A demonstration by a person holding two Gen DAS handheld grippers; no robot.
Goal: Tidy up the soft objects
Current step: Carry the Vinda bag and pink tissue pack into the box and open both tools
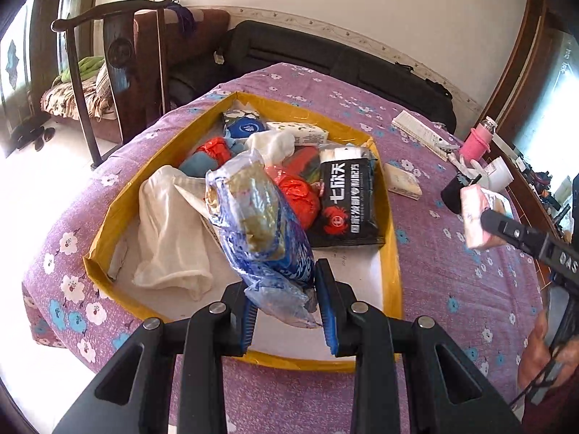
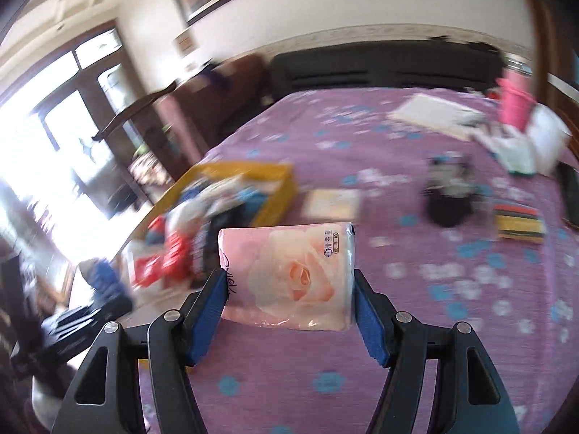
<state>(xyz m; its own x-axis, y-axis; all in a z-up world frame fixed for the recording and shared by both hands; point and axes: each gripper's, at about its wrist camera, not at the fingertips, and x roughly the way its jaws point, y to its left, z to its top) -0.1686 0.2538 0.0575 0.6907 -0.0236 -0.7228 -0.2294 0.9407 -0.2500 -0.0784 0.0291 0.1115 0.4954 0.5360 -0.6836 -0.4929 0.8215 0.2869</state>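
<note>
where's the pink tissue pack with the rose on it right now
The pink tissue pack is clamped in the right gripper, held above the purple bedspread, right of the yellow box.

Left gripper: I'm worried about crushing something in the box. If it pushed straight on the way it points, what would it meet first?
Probably the white cloth or red plastic bag in the yellow-rimmed box; the held blue packet leads the left gripper. Depth unclear.
</note>
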